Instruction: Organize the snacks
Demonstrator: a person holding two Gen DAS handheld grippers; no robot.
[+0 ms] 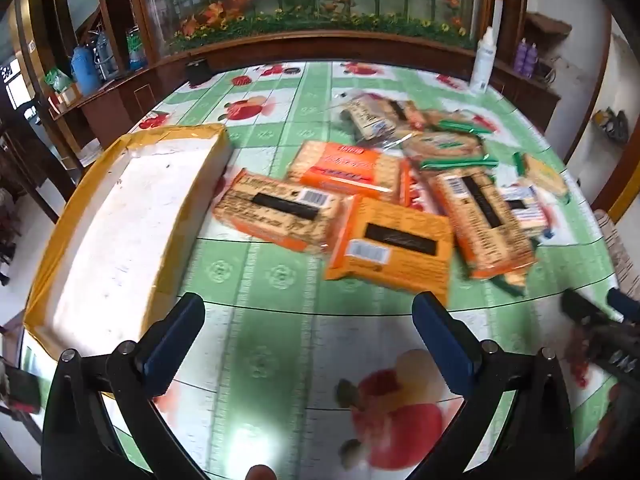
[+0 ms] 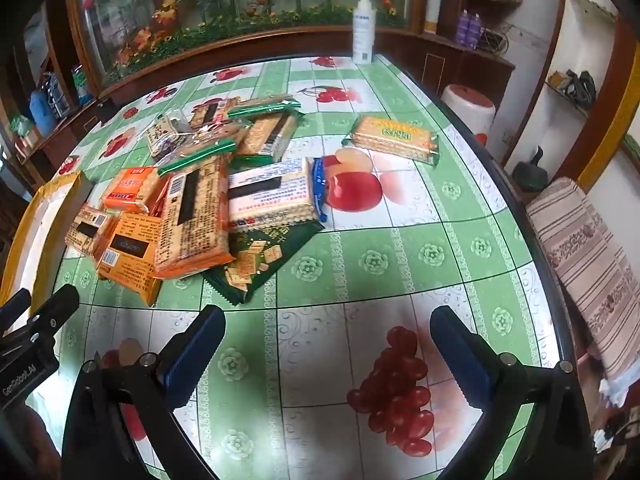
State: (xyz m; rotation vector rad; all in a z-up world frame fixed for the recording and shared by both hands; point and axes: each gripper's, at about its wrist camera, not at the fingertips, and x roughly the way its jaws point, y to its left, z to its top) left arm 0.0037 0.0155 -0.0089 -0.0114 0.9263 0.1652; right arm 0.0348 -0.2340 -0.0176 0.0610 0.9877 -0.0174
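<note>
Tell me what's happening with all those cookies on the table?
Someone is tidying snacks with two grabber tools. The left gripper and right gripper are both open, empty, and hover over the table. A heap of cracker packs lies jumbled, one green-edged pack sits apart, and the yellow-rimmed box beside the heap has nothing in it yet.

Four orange cracker packs (image 2: 192,220) lie in the heap, one face up and three showing their printed backs. One blue-and-white cracker pack (image 2: 276,196) rests against them. One dark green cracker bag (image 2: 260,260) lies flat beneath the heap. One green-ended biscuit pack (image 2: 394,140) sits apart from the rest. At least three more green-trimmed packs (image 2: 268,136) crowd the far end of the heap, too tangled to count exactly. One yellow-rimmed white box (image 1: 120,220) stands beside them, and one white spray bottle (image 2: 363,30) at the bench's far edge.
</note>
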